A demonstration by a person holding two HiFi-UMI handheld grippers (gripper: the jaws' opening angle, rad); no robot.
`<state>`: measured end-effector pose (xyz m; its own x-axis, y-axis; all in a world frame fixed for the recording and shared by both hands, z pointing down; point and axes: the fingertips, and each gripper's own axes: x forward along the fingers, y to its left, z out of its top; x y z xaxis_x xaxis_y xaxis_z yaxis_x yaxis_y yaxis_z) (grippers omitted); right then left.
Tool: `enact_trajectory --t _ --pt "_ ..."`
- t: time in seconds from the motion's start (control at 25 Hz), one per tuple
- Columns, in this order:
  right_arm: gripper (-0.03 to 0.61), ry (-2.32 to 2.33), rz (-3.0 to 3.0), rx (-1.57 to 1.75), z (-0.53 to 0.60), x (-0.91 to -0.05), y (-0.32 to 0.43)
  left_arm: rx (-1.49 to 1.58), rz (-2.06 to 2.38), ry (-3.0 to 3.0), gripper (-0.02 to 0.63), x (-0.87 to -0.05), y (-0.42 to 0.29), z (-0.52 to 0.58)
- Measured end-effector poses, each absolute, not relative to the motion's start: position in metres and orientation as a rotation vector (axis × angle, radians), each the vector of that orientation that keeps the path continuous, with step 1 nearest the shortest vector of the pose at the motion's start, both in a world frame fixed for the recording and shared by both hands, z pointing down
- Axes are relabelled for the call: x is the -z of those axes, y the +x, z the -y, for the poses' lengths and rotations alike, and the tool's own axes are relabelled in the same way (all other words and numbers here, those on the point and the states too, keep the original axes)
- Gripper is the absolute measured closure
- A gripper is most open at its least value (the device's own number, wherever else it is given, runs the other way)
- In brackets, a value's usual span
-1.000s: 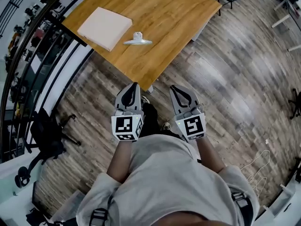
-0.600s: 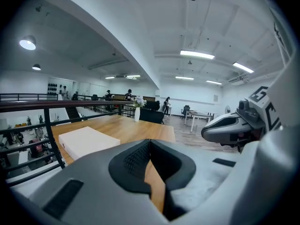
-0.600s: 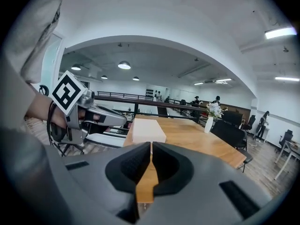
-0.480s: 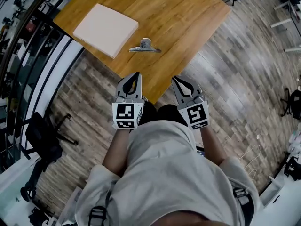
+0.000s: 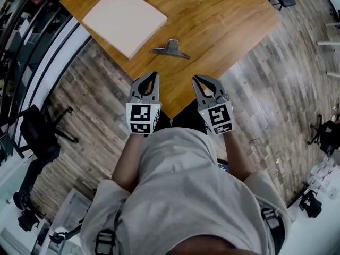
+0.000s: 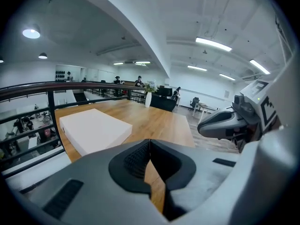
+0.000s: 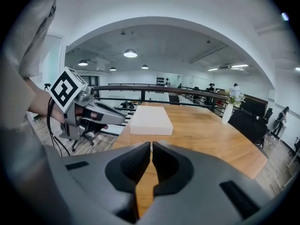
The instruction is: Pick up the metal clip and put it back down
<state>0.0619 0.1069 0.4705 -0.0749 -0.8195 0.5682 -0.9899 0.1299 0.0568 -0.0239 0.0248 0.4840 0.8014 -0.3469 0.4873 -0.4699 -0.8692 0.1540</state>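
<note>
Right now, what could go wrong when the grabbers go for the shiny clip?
1. Both the left gripper and right gripper are shut; if one isn't opened first, it may just shove the metal clip along the table.
2. The clip lies close to the white box, so a gripper coming in might bump it.

plank floor [image 5: 276, 89], wooden table [image 5: 212, 15], black railing [image 6: 23, 91], ceiling lights [image 7: 130, 54]
</note>
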Motion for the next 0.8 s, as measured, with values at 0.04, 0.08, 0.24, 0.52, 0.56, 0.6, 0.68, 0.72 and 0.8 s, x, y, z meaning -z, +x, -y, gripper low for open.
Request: enact_trajectory --t 0.04,0.08,0.24,0.52,0.56,0.6,0.68,0.72,0.8 --pt "0.549 1.717 1.959 -0.492 -0.101 -0.476 0.067 -0.671 0.645 2.709 0.589 -0.489 -0.020 -0.021" --pt "0.549 1.694 1.975 -0.502 -0.094 -0.482 0.072 -0.684 0.661 2.695 0.589 -0.494 -0.016 -0.017" --pt "0.549 1.576 2.060 -0.548 -0.070 -0.504 0.091 -0.750 0.724 2.635 0.589 -0.513 0.001 -0.008" --pt "0.549 1.324 2.192 -0.596 -0.036 -0.538 0.109 -0.811 0.882 2.466 0.589 -0.543 0.016 0.001" --pt "0.549 1.286 2.209 -0.605 -0.032 -0.543 0.110 -0.818 0.901 2.445 0.589 -0.547 0.018 0.002" --pt "0.549 1.245 2.226 -0.613 -0.028 -0.548 0.111 -0.820 0.923 2.422 0.589 -0.550 0.019 0.003" --pt "0.549 1.160 2.259 -0.631 -0.020 -0.557 0.114 -0.819 0.973 2.374 0.589 -0.556 0.022 0.005" --pt "0.548 1.121 2.277 -0.642 -0.015 -0.562 0.116 -0.819 0.999 2.353 0.589 -0.559 0.022 0.007" --pt "0.548 1.058 2.309 -0.671 -0.006 -0.570 0.118 -0.820 1.044 2.316 0.589 -0.564 0.023 0.009"
